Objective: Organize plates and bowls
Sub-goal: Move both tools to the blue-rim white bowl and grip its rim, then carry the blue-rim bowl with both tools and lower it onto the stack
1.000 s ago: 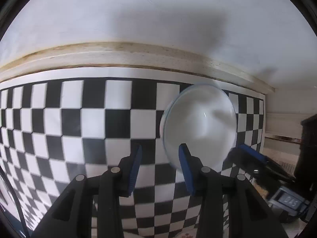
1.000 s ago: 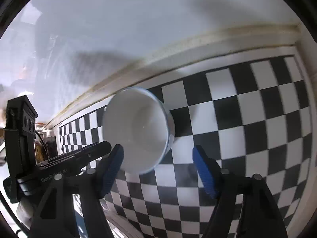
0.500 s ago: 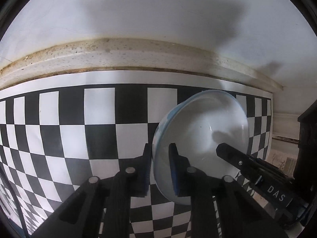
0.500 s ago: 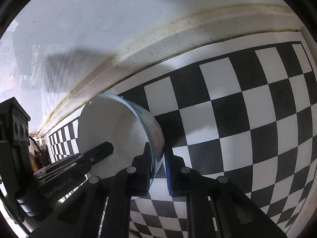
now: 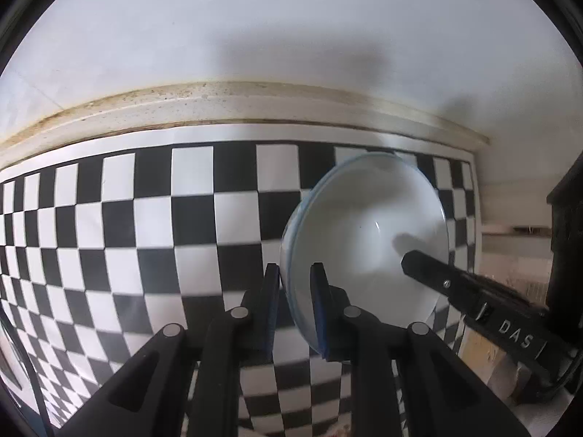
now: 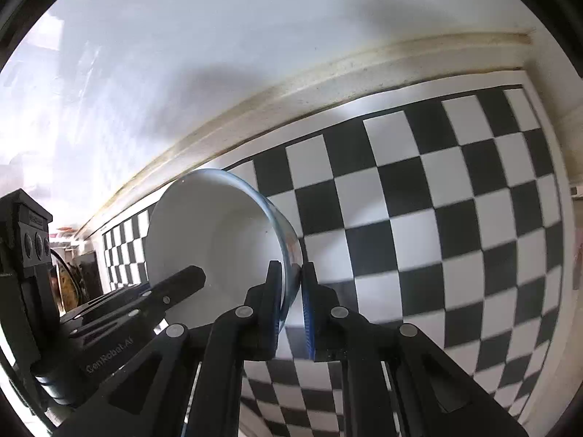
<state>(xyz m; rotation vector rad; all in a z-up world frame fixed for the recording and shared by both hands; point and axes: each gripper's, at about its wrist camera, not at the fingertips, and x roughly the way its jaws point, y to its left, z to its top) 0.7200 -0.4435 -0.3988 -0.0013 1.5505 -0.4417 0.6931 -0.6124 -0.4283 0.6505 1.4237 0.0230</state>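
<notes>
A white bowl with a pale blue rim (image 5: pixel 368 236) is held above the black-and-white checkered mat (image 5: pixel 145 225). My left gripper (image 5: pixel 294 291) is shut on the bowl's left rim. My right gripper (image 6: pixel 291 291) is shut on the opposite rim of the same bowl (image 6: pixel 218 233). The bowl's inside faces each camera. In the left wrist view the right gripper's finger (image 5: pixel 437 280) reaches over the bowl from the right. In the right wrist view the left gripper's finger (image 6: pixel 175 284) reaches in from the left.
A white wall with a stained cream ledge (image 5: pixel 233 105) runs behind the mat. The mat's right edge (image 5: pixel 473 196) borders a white counter. Dark clutter (image 5: pixel 568 240) stands at the far right of the left wrist view.
Both grippers have closed on the bowl's rim, one on each side. The bowl has lifted and tilted between them.
</notes>
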